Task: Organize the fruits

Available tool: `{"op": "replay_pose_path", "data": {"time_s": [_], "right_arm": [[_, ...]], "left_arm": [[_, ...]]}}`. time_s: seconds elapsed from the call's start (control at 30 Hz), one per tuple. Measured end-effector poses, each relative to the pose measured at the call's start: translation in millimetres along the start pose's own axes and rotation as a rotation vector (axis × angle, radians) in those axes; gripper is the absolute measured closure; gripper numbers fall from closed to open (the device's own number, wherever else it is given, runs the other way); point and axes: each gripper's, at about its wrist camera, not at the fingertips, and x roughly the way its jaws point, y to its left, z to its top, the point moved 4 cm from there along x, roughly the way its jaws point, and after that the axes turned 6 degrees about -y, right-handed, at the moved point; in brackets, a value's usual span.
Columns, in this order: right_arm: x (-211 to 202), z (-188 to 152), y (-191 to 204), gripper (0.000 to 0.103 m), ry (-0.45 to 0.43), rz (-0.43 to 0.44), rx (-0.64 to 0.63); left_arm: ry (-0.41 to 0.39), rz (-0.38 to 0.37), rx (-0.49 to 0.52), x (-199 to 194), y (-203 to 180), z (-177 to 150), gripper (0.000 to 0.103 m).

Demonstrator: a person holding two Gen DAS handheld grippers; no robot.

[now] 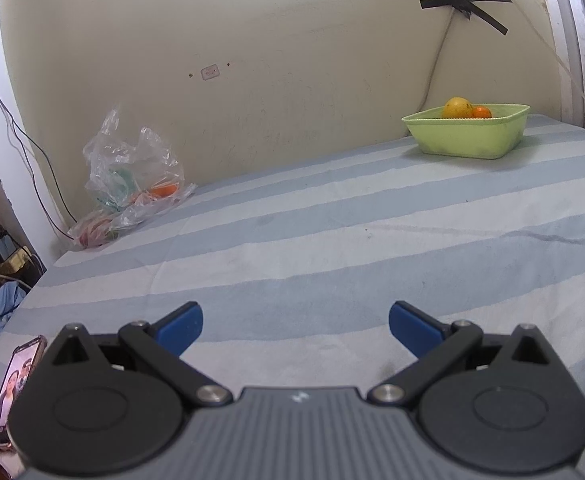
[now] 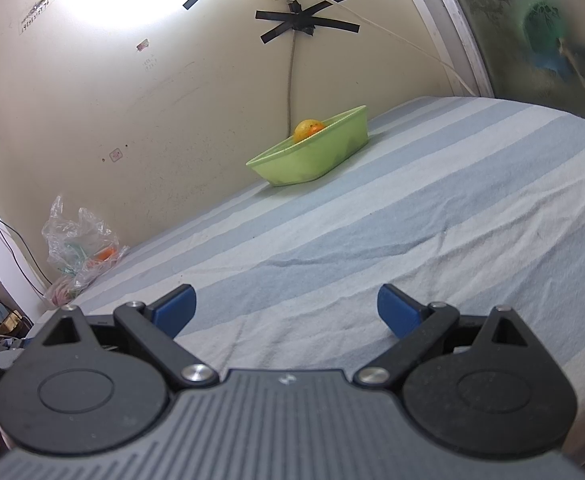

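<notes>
Left wrist view shows a basket (image 1: 468, 138) holding two fruits; an orange (image 1: 163, 190) remains in the bag (image 1: 132, 176). Both tools, left (image 1: 295, 326) and right (image 2: 286, 308), are spread and empty above the bed (image 1: 332, 240).

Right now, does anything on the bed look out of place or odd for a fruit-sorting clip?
One orange fruit lies in a crumpled plastic bag slumped against the wall, apart from the green basket holding a yellow fruit and a small orange. A phone lies at the bed's edge. Nothing looks spilled or damaged.
</notes>
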Motion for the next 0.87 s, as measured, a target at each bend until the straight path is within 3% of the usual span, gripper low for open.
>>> {"op": "replay_pose_path", "data": {"time_s": [0.63,0.87], "right_arm": [[-0.6,-0.4,0.1,0.004,0.0,-0.002,0.011],[-1.9,0.0,0.7,0.004,-0.01,-0.005,0.003]], "left_arm": [[-0.016,-0.01,0.042,-2.7,-6.7,1.9,0.0],[-0.001,-0.091,0.026,-1.3,-9.6,2.7,0.0]]}}
